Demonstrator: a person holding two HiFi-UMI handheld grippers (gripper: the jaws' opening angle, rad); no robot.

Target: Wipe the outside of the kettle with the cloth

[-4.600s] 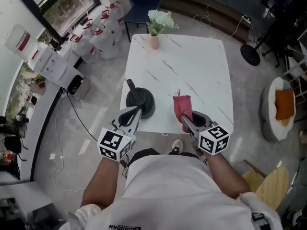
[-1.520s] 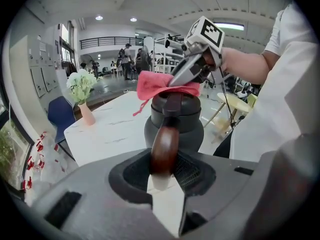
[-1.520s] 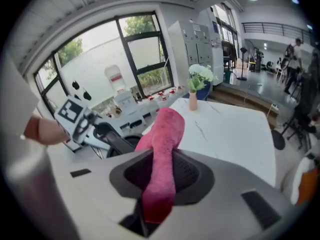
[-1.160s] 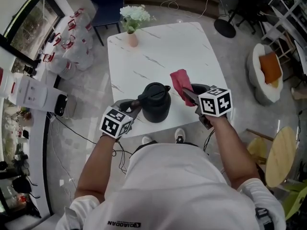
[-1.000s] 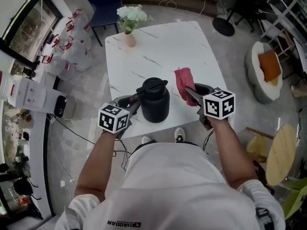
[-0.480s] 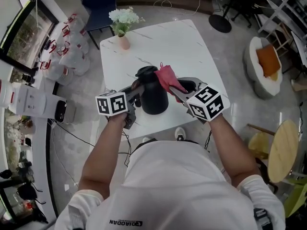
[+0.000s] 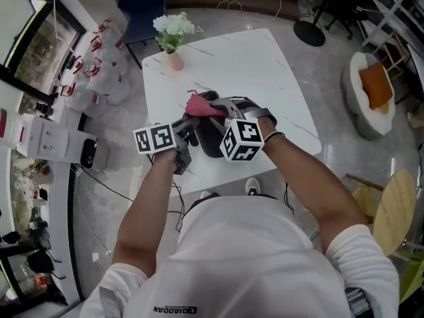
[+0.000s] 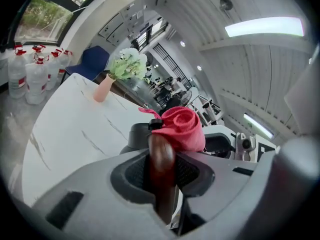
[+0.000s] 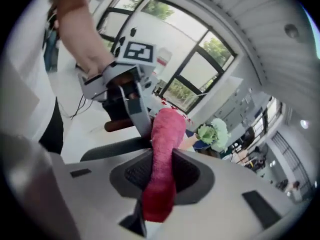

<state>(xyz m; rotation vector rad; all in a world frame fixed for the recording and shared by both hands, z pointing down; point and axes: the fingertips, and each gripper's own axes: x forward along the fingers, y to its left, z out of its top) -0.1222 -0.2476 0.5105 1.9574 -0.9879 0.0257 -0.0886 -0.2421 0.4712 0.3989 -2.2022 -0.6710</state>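
**Cloth on the kettle's top, both claws gripping**

The black kettle point(image 7: 211, 140) stands on the white marble desk point(image 7: 265, 65), in the near-left part of the top and close to the near edge. A pink vase of white flowers point(image 7: 173, 57) stands at the desk's far-left corner, at about 11 o'clock from the kettle and well apart from it.

The left claw point(image 7: 187, 126) comes at the kettle from about 8 o'clock. In the left gripper view its jaws stand narrow, with the pads pressed on the kettle's brown handle point(image 8: 160, 149), which runs upright between them. Past the handle, the same view shows the kettle's dark lid with the red cloth point(image 8: 182, 129) bunched on it, at about 1 o'clock from the handle.

The right claw point(image 9: 162, 176) reaches across the kettle from about 3 o'clock, and the forearm and marker cube hide much of the kettle's body in the head view. Its jaws are clamped on the cloth, which stands up between the pads as a thick roll. In the head view the cloth's free end rests on the kettle's top at its 11 o'clock side, just beside the tips of the left claw.
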